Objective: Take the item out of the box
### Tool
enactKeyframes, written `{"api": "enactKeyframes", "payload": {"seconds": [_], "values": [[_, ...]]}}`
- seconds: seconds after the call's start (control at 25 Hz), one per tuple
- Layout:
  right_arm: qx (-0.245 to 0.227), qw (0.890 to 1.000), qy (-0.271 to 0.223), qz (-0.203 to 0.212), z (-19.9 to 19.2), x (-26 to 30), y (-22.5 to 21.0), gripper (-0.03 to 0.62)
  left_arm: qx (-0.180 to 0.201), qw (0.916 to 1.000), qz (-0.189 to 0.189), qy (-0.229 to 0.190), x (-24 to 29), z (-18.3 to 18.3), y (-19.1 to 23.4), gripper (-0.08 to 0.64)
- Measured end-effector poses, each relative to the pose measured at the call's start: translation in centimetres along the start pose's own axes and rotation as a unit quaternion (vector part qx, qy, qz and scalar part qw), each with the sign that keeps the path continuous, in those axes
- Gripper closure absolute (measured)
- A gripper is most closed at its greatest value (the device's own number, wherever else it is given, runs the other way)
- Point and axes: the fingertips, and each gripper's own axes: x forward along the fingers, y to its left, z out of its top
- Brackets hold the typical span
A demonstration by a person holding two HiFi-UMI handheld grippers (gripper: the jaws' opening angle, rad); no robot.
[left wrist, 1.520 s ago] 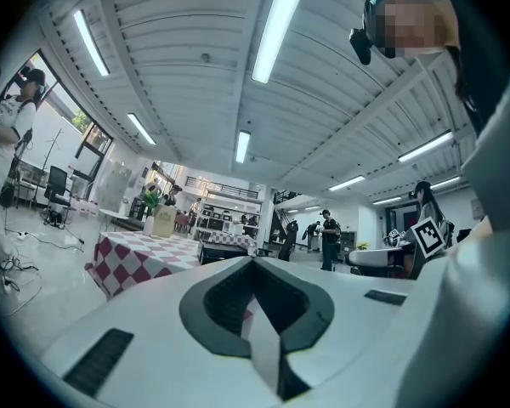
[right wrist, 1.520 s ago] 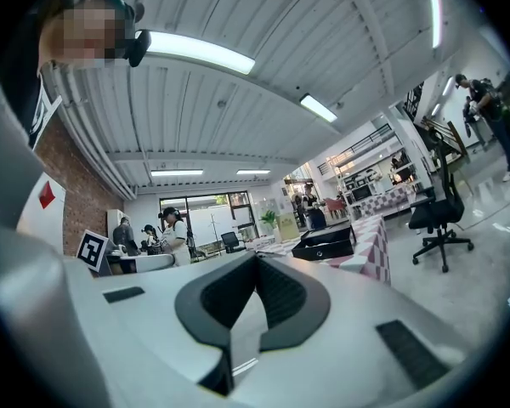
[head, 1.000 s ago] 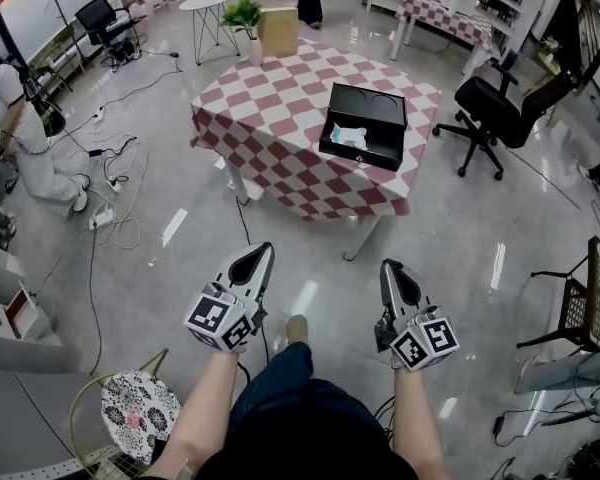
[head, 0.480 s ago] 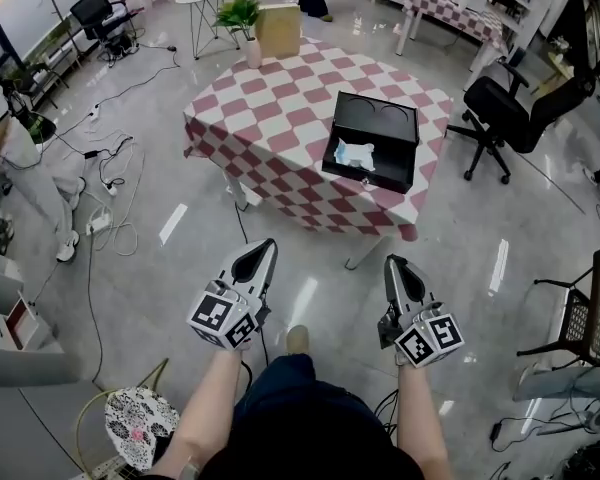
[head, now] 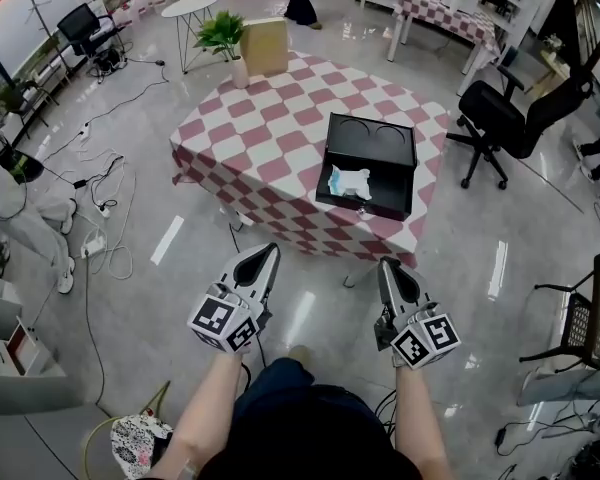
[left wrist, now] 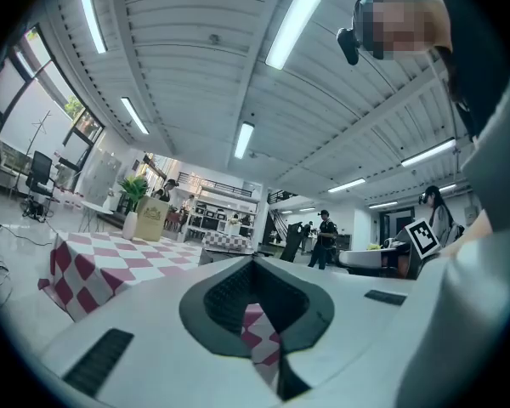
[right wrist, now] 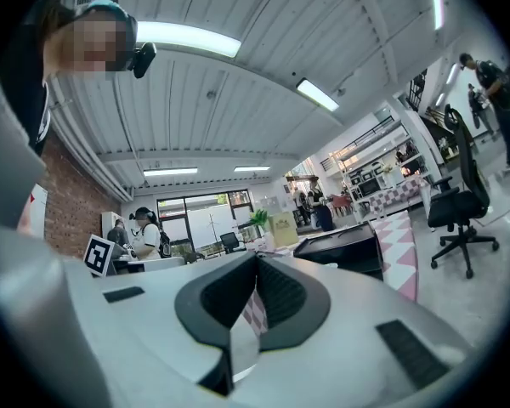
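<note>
Two white two-jaw grippers are held side by side over the glossy grey floor (head: 130, 218), short of the table and well apart from the box. The left gripper (head: 268, 252) is seen with its jaws brought together at the tips and nothing between them. The right gripper (head: 386, 265) is seen the same way, jaws together and empty. Both are pointed towards the round table covered in a red-and-white checked cloth (head: 270, 118).

A black rectangular box (head: 365, 200) is set on the near right part of the table, with its lid (head: 372, 133) thrown back. A crumpled white and pale blue item (head: 348, 181) is lying inside the box, towards its left side; what it is cannot be told.

At the table's far edge a tan cardboard-coloured box (head: 265, 45) and a green potted plant (head: 223, 34) are placed just beside each other. A black office chair (head: 507, 118) is stood to the right of the table.
</note>
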Motion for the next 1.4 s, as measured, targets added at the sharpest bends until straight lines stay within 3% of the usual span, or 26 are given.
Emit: {"api": "enactKeyframes", "payload": {"seconds": [0.56, 0.96, 1.4], "values": [[-0.002, 1.000, 0.016, -0.008, -0.7, 2.3, -1.5, 0.588, -0.009, 0.9992, -0.039, 0.010, 3.4, -0.9, 1.0, 0.557], [-0.029, 0.999, 0.043, 0.014, -1.2, 3.7, -1.6, 0.588, -0.016, 0.9984, -0.049, 0.024, 4.6, -2.1, 0.9, 0.557], [-0.056, 0.993, 0.087, 0.054, -1.0, 8.2, -3.9, 0.586, -0.017, 0.9982, -0.050, 0.028, 9.5, -2.2, 2.1, 0.557]]}}
